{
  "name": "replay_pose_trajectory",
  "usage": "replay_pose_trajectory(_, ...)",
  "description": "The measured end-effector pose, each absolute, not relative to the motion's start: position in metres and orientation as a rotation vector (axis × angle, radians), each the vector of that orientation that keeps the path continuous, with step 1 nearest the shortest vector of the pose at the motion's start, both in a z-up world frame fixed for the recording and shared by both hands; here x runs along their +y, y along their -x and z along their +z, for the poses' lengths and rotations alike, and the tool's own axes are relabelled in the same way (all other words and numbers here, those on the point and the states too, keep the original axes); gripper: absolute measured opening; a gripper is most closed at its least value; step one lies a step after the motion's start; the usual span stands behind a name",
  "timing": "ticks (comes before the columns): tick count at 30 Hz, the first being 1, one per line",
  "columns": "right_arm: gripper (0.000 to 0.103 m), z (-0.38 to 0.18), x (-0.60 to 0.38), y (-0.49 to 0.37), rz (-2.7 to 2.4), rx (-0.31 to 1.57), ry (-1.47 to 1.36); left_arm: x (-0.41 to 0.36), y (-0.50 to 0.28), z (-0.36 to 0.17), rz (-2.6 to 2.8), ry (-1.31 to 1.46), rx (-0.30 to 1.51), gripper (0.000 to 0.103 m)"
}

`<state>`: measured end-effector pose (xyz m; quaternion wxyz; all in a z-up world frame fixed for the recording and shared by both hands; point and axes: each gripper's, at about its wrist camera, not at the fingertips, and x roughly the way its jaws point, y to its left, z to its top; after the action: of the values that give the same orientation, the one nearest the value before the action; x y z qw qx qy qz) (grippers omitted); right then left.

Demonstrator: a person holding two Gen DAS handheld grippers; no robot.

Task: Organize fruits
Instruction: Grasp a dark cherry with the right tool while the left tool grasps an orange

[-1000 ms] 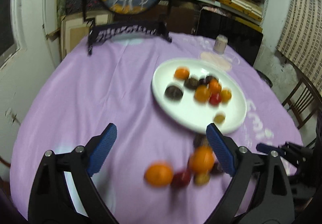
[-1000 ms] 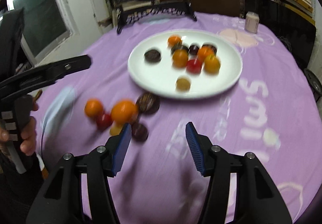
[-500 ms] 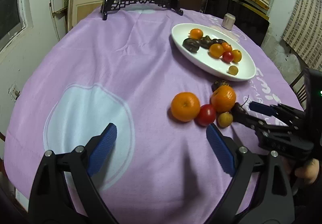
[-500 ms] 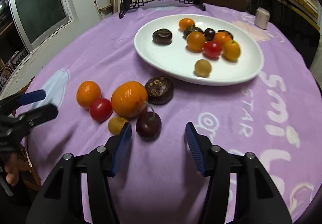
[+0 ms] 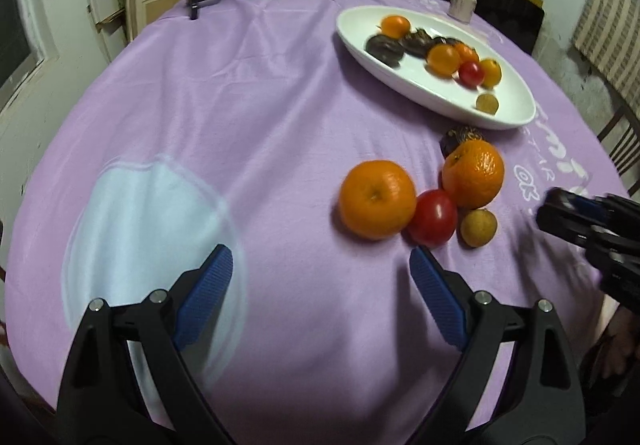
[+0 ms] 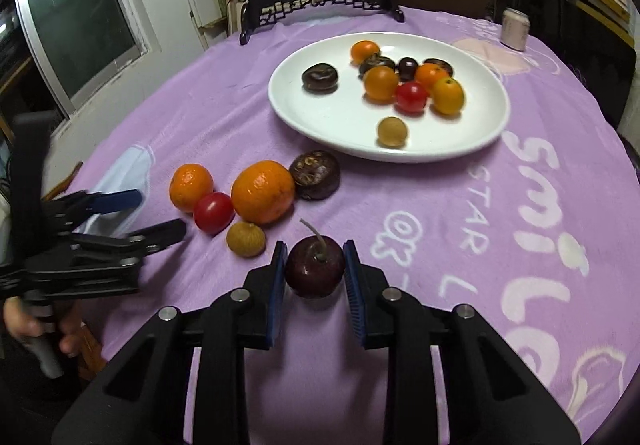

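A white plate (image 6: 472,141) holds several small fruits. On the purple cloth in front of it lie two oranges (image 6: 263,192) (image 6: 190,187), a red tomato (image 6: 213,212), a tan longan (image 6: 245,239) and a dark brown fruit (image 6: 315,175). My right gripper (image 6: 315,269) is shut on a dark red cherry (image 6: 315,266) with its stem up, just above the cloth. My left gripper (image 5: 320,281) is open and empty, in front of the orange (image 5: 377,198) and tomato (image 5: 433,218). The plate (image 5: 424,89) lies far right in the left wrist view.
A black carved stand with a round painted screen (image 6: 316,9) is at the table's far edge. A small pale cup (image 6: 515,28) stands behind the plate. The right gripper shows at the left wrist view's right edge (image 5: 576,217). Chairs and shelves surround the table.
My right gripper moved forward and closed on the dark cherry, which lay loose between the open fingers before. My left gripper came closer to the fruit cluster and stayed open.
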<state>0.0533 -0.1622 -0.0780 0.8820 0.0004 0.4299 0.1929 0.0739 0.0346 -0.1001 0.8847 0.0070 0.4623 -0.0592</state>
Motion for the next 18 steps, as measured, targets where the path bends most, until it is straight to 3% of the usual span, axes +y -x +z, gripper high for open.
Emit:
replay_pose_trajectory(2, 0.029, -0.075, -0.168, -0.049, 0.402, 0.890, -0.019, 0.027, -0.081, -0.101, -0.109, -0.043, 0.950, 0.091)
replay_pose_trajectory(4, 0.029, -0.072, -0.170, -0.046, 0.404, 0.884, -0.029, 0.020, -0.090, -0.100, -0.105, -0.051, 0.945, 0.082)
replay_pose_trajectory(6, 0.029, -0.070, -0.173, -0.043, 0.408, 0.878, -0.037, 0.015, -0.094, -0.098, -0.131, -0.049, 0.938, 0.054)
replay_pose_trajectory(8, 0.029, -0.070, -0.175, -0.041, 0.407, 0.875, -0.042, 0.008, -0.094, -0.095, -0.169, -0.034, 0.940, 0.041)
replay_pose_trajectory(18, 0.029, -0.072, -0.183, -0.042, 0.393, 0.873, -0.063, 0.000, -0.080, -0.081, -0.208, -0.013, 0.948, 0.041)
